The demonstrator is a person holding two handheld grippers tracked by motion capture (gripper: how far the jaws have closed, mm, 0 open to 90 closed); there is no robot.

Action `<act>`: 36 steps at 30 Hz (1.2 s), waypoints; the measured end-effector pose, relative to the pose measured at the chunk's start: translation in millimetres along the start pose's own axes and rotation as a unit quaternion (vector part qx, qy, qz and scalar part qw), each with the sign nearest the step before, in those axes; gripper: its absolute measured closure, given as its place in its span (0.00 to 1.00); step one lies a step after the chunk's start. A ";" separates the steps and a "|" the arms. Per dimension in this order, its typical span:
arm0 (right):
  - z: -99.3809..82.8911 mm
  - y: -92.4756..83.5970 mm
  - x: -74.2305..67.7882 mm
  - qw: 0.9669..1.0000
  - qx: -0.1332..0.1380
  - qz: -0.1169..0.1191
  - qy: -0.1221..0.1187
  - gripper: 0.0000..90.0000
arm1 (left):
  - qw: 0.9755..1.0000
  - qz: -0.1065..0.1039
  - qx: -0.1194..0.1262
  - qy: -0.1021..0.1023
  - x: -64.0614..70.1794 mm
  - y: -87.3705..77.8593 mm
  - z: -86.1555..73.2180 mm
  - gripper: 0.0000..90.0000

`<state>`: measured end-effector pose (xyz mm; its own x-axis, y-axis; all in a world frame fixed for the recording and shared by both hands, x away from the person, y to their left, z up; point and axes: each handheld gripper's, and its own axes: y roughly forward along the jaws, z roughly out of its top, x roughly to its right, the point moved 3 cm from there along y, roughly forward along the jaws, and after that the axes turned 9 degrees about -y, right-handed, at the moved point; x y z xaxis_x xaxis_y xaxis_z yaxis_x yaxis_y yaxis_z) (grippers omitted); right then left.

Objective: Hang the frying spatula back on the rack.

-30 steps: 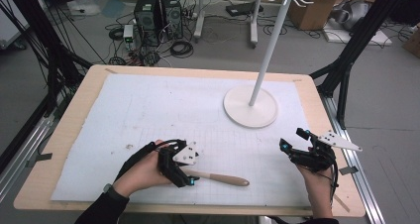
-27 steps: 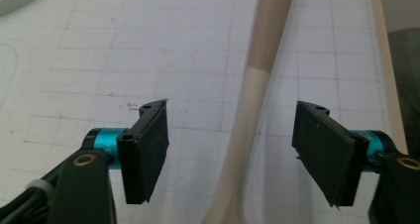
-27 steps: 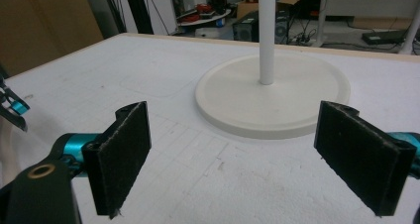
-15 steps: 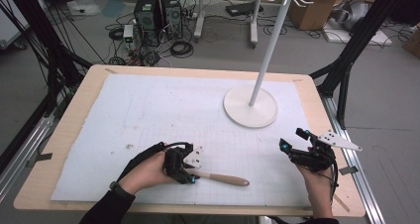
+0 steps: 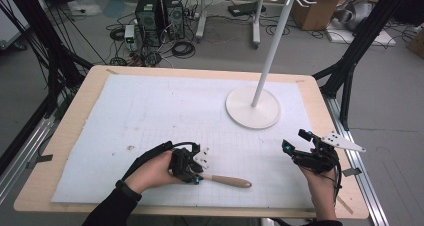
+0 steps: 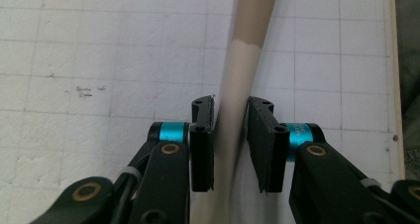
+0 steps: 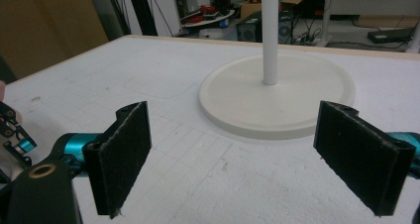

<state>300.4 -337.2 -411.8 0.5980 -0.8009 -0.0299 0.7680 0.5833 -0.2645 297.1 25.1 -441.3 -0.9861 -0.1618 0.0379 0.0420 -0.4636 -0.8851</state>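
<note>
My left claw has just been closing, and in the left gripper view I see its two black pads pressed against either side of a wooden-handled tool, so it grips that handle. The handle runs away from the jaws toward 12 o'clock, pale where it is clamped and darker tan further out. In the high view the left claw sits at about 7 o'clock on the bench, and the tool lies flat on the white gridded mat, its free end pointing toward 3 o'clock. What the clamped end carries I cannot tell.

My right claw hangs at about 4 o'clock on the bench, well apart from the tool. In the right gripper view its jaws stand wide with nothing between them.

Beyond it, toward 12 o'clock, a white hanger stand rests its round base on the mat; in the high view that stand sits at about 2 o'clock.
</note>
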 end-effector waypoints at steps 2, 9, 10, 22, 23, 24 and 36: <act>0.0 0.1 -0.2 1.000 -0.001 0.000 0.002 0.15 | 1.000 0.002 -0.001 0.002 0.5 0.0 0.4 0.81; 0.0 0.1 -0.1 1.000 -0.001 0.003 0.003 0.15 | 1.000 0.008 -0.015 0.007 3.4 -0.6 2.8 0.83; 0.0 0.1 0.0 1.000 -0.001 0.002 0.004 0.15 | 1.000 0.011 -0.019 0.008 4.4 -0.1 4.1 0.83; 0.3 -0.9 0.4 1.000 0.001 0.005 0.003 0.15 | 1.000 0.009 0.015 -0.019 1.9 -1.6 -0.2 0.86; 0.0 -0.7 0.6 1.000 0.000 0.004 0.003 0.15 | 0.999 0.010 0.020 -0.023 1.3 -2.2 -0.9 0.86; -0.2 -0.3 0.2 1.000 -0.002 0.005 0.005 0.15 | 0.999 0.013 0.039 -0.031 -0.7 -5.1 -2.1 0.86; 8.0 -4.7 -6.7 1.000 0.027 0.006 0.003 0.17 | 0.981 0.039 0.172 -0.078 -9.8 -38.3 -10.0 0.86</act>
<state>294.6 -333.5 -402.6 0.6053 -0.7951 -0.0383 0.7726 0.5984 -0.2122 303.5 53.1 -412.4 -0.9422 -0.3276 0.0701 0.1953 -0.7071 -0.6796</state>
